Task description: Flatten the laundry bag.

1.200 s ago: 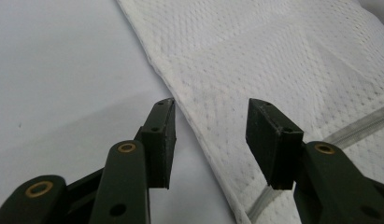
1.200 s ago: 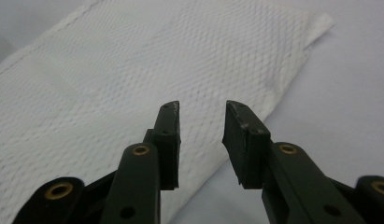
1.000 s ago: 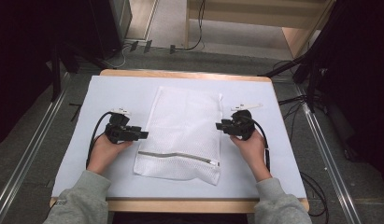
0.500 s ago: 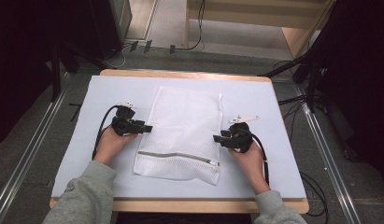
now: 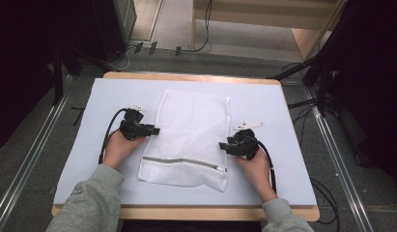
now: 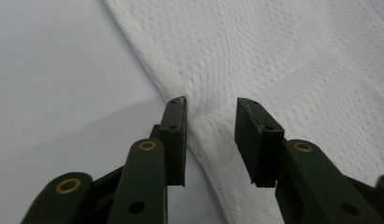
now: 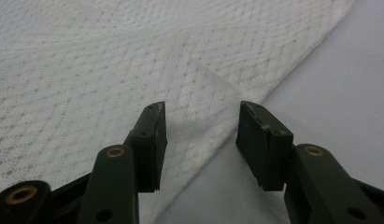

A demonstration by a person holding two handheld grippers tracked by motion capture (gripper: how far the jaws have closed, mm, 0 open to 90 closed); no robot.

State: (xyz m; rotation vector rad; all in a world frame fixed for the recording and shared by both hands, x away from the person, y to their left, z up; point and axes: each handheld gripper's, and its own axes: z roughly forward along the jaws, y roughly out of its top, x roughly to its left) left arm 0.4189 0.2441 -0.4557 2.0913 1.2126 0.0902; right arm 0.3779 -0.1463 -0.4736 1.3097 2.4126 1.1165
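A white mesh laundry bag (image 5: 191,125) lies flat on the pale mat (image 5: 263,106), its zipper (image 5: 184,162) running across the near end. My left gripper (image 5: 155,130) is at the bag's left edge. In the left gripper view the seam of the bag (image 6: 273,56) lies between the jaws of the left gripper (image 6: 210,105), which have just been closing and still show a gap. My right gripper (image 5: 221,145) is at the bag's right edge. There the jaws of the right gripper (image 7: 202,109) have just been opening and straddle the edge of the bag (image 7: 87,70).
The mat covers a wooden table (image 5: 186,76). Bare mat lies left and right of the bag. Cables (image 5: 307,104) run on the floor past the table's right side, and metal rails (image 5: 22,179) flank the table.
The left hand has slid right to the bag's left edge. The right hand has come nearer to the person along the right edge, down toward the zipper end.
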